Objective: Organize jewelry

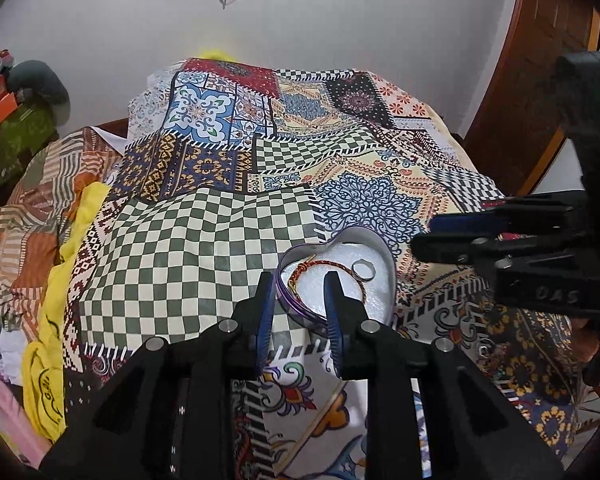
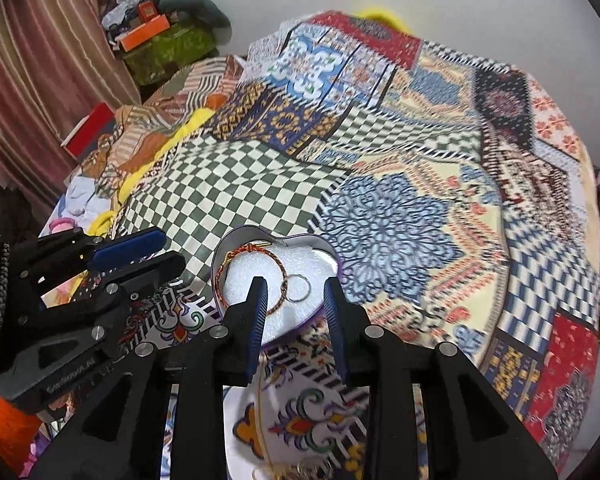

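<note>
A heart-shaped purple tin (image 1: 374, 240) with white foam lining sits on the patterned bedspread; it also shows in the right wrist view (image 2: 320, 246). Inside lie a red-and-gold braided bracelet (image 1: 328, 266), also in the right wrist view (image 2: 278, 260), and a silver ring (image 1: 363, 270), also in the right wrist view (image 2: 299, 287). My left gripper (image 1: 298, 280) is open and empty just above the tin's near rim. My right gripper (image 2: 296, 285) is open and empty over the tin. A thin gold chain (image 2: 265, 432) lies on the cloth below the right gripper.
The patchwork bedspread (image 1: 228, 216) covers the whole bed. Yellow cloth (image 1: 56, 320) and striped bedding are piled on the left. Boxes (image 2: 144, 34) are stacked at the far left by a curtain. A wooden door frame (image 1: 540, 60) stands at right.
</note>
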The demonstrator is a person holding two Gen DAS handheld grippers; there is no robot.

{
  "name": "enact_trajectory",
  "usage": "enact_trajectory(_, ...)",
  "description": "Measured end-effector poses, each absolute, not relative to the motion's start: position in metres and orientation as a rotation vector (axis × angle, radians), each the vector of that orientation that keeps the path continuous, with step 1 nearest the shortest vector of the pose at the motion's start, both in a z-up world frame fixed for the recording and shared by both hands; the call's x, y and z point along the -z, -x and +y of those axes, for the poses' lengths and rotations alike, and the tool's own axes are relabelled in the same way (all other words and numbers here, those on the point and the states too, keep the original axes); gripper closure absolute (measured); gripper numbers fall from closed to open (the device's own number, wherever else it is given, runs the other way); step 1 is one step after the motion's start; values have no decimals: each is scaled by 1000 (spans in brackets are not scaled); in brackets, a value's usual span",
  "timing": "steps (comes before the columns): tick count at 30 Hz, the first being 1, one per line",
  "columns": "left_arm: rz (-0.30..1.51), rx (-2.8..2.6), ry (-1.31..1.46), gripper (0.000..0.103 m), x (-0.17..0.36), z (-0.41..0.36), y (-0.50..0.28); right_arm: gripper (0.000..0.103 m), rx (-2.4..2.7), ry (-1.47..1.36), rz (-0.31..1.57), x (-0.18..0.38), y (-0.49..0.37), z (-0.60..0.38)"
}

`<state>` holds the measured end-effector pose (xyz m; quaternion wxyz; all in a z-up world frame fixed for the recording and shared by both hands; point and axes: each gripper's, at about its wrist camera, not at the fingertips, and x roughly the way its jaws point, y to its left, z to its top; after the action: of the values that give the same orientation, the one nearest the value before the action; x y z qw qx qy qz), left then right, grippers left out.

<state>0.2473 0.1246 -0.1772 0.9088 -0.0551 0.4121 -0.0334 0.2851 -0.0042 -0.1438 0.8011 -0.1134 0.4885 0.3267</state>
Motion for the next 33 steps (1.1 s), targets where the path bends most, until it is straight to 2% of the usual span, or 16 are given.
enact_trajectory(3,845,72,119,77,169,120,-240,75,-690,232,1016,131,-277,-14)
enact_trajectory(5,837,73,121,73,164,116,-234,67,-677,216,990,122,-269,-26)
enact_trajectory(8,833,80,121,71,158,109,-226,61,-649,200,943,111,-256,-42)
enact_trajectory(21,864,126,102,71,157,69,-195,61,-532,196,875,104,-222,-103)
enact_trajectory(33,901,143,86,71,185,47,-190,61,-528,288,951,156,-221,-110)
